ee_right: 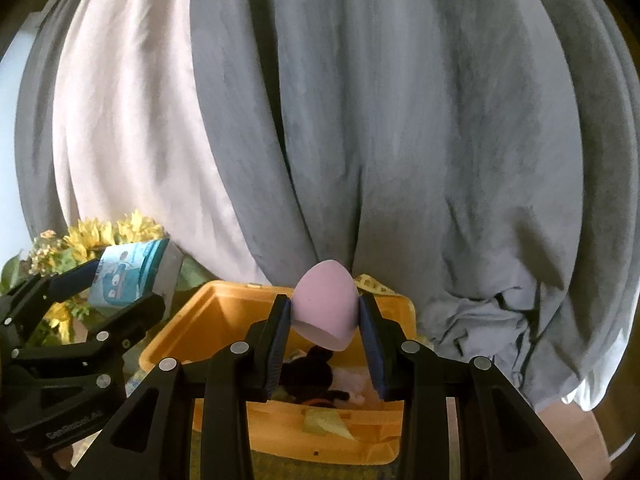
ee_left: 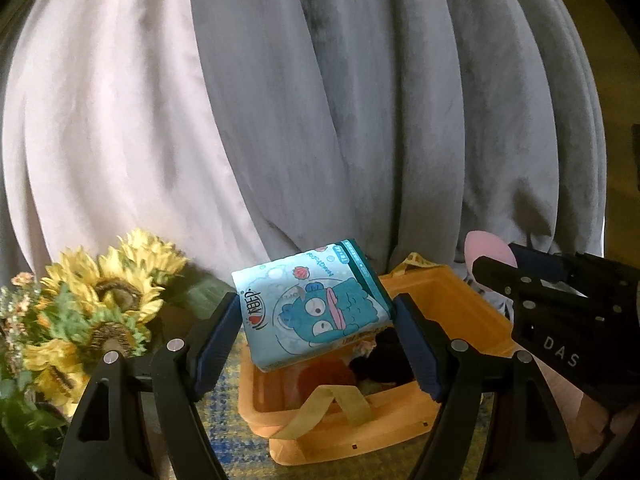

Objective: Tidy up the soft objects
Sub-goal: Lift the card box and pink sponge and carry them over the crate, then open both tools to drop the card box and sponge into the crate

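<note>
Two soft things were in my grippers over the orange bin [ee_right: 224, 300]. My left gripper [ee_left: 316, 336] was clamped on a pack of tissues [ee_left: 312, 306], tilted above the bin's left side; my right gripper [ee_right: 325, 322] squeezed a pink sponge [ee_right: 325, 308] above the middle. Several items already lay inside, among them a dark plush toy [ee_right: 316, 364] and something pale and reddish I could not make out, so I judged the sorting well along, with these two still to drop. Open space remained in the bin's far left corner. Curtains [ee_right: 360, 120] hung close behind the far rim, and sunflowers [ee_left: 96, 300] crowded the left, near my left gripper. The bin's fabric handle [ee_left: 332, 408] flopped over the near wall, so lowering from straight above looked safest.
</note>
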A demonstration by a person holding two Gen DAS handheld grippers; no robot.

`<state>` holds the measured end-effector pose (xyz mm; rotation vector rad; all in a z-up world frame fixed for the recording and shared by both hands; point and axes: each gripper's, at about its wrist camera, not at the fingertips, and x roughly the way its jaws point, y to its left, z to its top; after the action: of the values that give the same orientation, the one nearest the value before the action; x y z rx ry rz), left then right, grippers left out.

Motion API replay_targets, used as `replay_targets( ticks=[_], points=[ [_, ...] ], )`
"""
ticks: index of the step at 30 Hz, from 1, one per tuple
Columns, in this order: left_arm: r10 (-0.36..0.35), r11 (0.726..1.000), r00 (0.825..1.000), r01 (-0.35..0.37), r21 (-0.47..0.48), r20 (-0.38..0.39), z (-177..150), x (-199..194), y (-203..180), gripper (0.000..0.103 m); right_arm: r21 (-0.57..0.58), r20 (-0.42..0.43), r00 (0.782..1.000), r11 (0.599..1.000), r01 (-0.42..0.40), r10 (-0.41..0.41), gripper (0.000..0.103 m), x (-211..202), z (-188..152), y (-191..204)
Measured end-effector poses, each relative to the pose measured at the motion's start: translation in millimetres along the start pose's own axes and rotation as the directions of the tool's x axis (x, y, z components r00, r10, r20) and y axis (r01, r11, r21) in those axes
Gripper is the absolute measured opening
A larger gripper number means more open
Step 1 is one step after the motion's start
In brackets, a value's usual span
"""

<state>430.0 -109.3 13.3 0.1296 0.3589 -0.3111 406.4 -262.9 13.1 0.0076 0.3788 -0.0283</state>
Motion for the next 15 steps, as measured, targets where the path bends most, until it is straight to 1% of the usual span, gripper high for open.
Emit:
replay_targets(
  ticks=[4, 11, 15],
  points=[
    [-0.020, 1.000, 0.999, 0.020, -0.009, -0.048, -2.6, 21.7, 2.3, 0.076, -0.006, -0.029, 1.000, 1.000, 0.004, -0.005, 0.036, 16.3, -0.9, -1.2],
    [-0.037, 0.999, 0.992, 0.038, 0.005, -0.120, -9.6, 55.9, 2.4, 0.076, -0.019, -0.089, 0.996, 1.000, 0.001, -0.003, 0.036, 47.4, -4.0, -3.9],
    [-0.055, 0.998, 0.986, 0.057, 0.012, -0.160, -12.7, 75.0, 3.9, 0.076, -0.017, -0.153, 0.988, 1.000, -0.020, 0.018, 0.036, 69.0, -7.5, -7.5]
  ],
)
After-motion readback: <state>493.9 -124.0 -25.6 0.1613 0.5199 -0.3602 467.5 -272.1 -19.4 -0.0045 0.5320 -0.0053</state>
